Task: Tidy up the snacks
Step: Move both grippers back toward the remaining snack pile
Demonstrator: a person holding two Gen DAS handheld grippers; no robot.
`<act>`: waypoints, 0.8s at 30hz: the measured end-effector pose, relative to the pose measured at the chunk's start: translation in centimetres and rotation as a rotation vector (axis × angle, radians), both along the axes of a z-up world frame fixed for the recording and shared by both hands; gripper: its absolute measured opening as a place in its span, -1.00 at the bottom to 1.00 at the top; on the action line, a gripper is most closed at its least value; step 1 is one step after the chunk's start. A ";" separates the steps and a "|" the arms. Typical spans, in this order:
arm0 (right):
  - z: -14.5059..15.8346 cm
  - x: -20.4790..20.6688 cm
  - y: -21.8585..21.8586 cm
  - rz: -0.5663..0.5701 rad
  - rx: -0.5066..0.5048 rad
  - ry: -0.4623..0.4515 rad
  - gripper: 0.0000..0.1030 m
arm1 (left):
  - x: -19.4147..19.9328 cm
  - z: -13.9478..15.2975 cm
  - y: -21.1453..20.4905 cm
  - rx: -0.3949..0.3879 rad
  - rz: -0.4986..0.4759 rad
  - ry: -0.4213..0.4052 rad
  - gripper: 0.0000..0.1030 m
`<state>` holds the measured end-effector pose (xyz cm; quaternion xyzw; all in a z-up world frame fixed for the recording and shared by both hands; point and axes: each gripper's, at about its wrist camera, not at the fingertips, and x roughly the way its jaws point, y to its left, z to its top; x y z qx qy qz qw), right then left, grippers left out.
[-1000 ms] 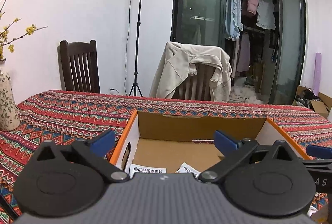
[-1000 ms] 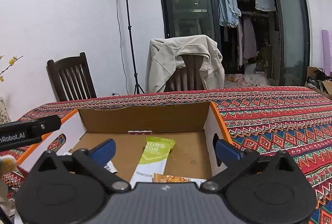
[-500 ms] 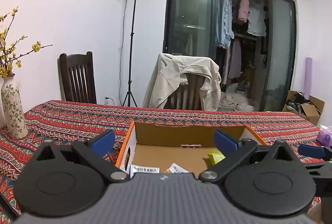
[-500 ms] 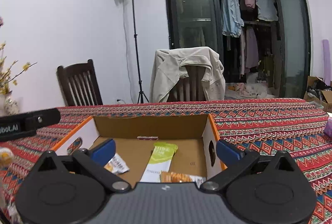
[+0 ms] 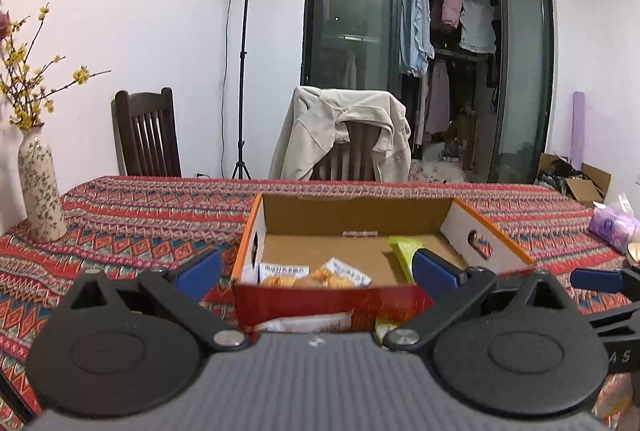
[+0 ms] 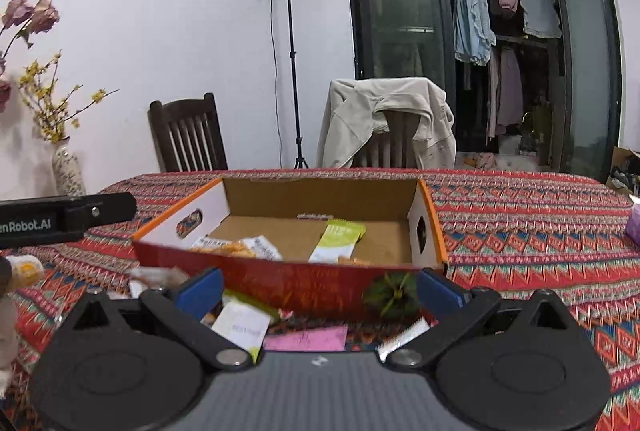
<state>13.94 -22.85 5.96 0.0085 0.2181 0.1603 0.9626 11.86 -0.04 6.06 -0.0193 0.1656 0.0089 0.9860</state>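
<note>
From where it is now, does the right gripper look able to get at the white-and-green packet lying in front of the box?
Probably yes. The right gripper is open, and the white-and-green packet lies on the tablecloth just below its left finger, outside the cardboard box. Nothing covers the packet.

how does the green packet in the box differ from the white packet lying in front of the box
The green packet lies inside the box on its cardboard floor; the white packet lies outside on the tablecloth, against the red front wall. The green packet is lime with a white lower half; the white packet is mostly white with only a green edge. The green packet shows whole; the white packet is partly hidden by the right gripper. Both lie flat.
</note>
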 end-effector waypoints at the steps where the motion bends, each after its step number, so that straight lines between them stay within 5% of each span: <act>1: -0.3 -0.4 -0.1 0.002 0.000 0.007 1.00 | -0.4 -0.3 0.0 0.005 -0.004 0.006 1.00; 24: -4.3 -2.9 -2.9 -0.053 -0.050 0.119 1.00 | -2.7 -5.5 3.6 -0.026 0.045 0.075 1.00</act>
